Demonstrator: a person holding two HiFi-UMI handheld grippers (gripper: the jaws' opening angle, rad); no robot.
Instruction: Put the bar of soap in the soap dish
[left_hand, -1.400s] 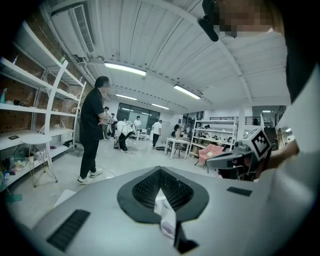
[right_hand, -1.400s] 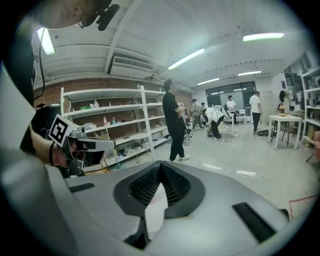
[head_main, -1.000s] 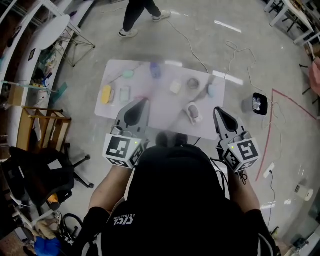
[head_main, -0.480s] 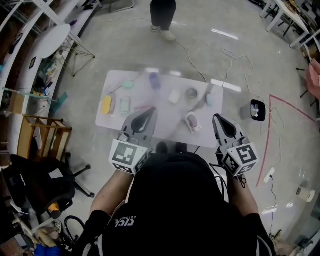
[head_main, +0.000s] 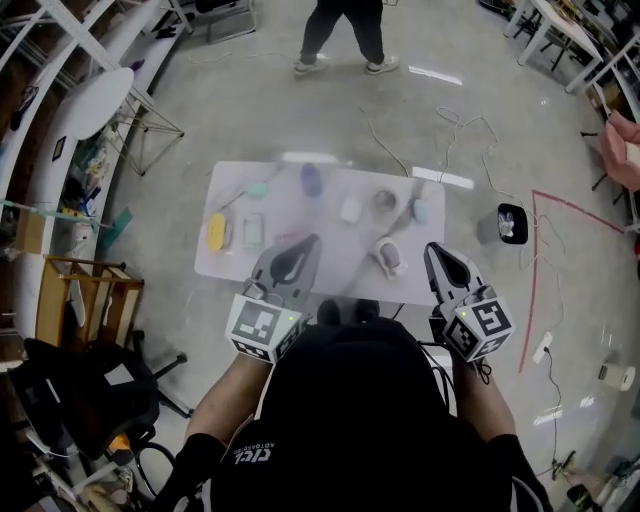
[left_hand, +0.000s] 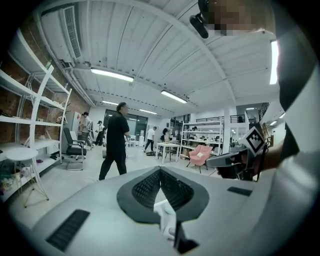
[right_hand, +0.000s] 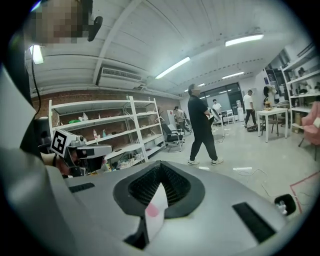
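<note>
Both tools are up at the near edge of the white table (head_main: 345, 255), and neither one is carrying anything. The left gripper (head_main: 308, 245) has its jaws pressed together, the ribbed pads meeting in a tight V with nothing between them. The right gripper (head_main: 435, 252) is the same: jaws fully closed, nothing pinched. Both point out over the tabletop, almost level, and their own cameras look across the room rather than down at the table.

The soap is not in either grip. Ahead of the left gripper and off to its left, near the table's left end, lies a yellow bar (head_main: 215, 232). It looks like the bar of soap, though it is too small to be sure. Just beside it, on the side nearer the left gripper, sits a pale rectangular dish (head_main: 252, 230). Bar and dish are side by side, the bar outside the dish.

Between the two grippers, closer to the right one and just ahead of its tips, is a white and pink object (head_main: 388, 258). Further out from both grippers more small items are scattered across the table, too blurred to name.

Beyond the far side of the table, a person (head_main: 345, 30) in dark clothes walks across the floor.
</note>
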